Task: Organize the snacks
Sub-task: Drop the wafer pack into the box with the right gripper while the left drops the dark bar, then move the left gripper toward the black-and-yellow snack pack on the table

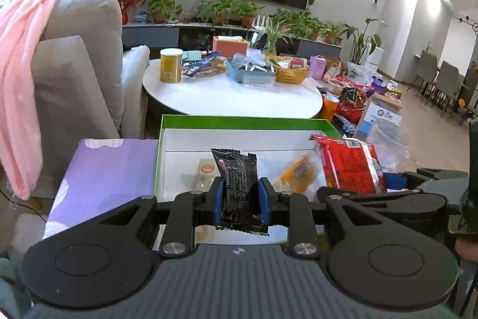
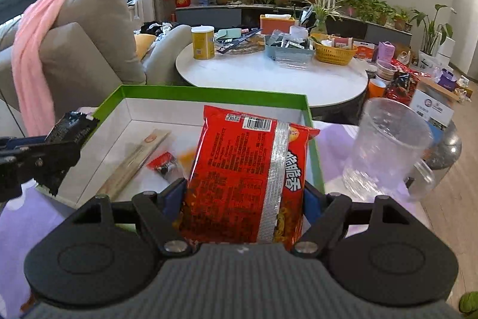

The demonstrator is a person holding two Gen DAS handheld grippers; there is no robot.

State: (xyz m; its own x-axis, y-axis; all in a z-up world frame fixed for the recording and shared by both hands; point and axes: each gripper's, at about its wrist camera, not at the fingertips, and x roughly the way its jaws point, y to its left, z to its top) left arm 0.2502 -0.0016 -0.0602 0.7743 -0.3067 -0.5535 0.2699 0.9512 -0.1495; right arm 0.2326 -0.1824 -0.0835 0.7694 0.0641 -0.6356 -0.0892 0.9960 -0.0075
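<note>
A green-rimmed white box (image 1: 239, 121) stands on a purple-covered surface; it also shows in the right wrist view (image 2: 209, 96). My left gripper (image 1: 241, 196) is shut on a black snack packet (image 1: 239, 187) held over the box's near side; the packet shows at the left in the right wrist view (image 2: 67, 133). My right gripper (image 2: 243, 199) is shut on a red noodle packet (image 2: 245, 169), held over the box's right side (image 1: 349, 163). Inside the box lie an orange packet (image 1: 298, 172), a beige packet (image 2: 134, 160) and a small red-and-black packet (image 2: 162, 163).
A clear plastic jug (image 2: 388, 145) stands right of the box. A round white table (image 1: 233, 94) behind holds a yellow can (image 1: 171, 65), a grey tray (image 1: 249, 71) and a yellow basket (image 1: 291, 71). A grey sofa with pink cloth (image 1: 21, 79) is left.
</note>
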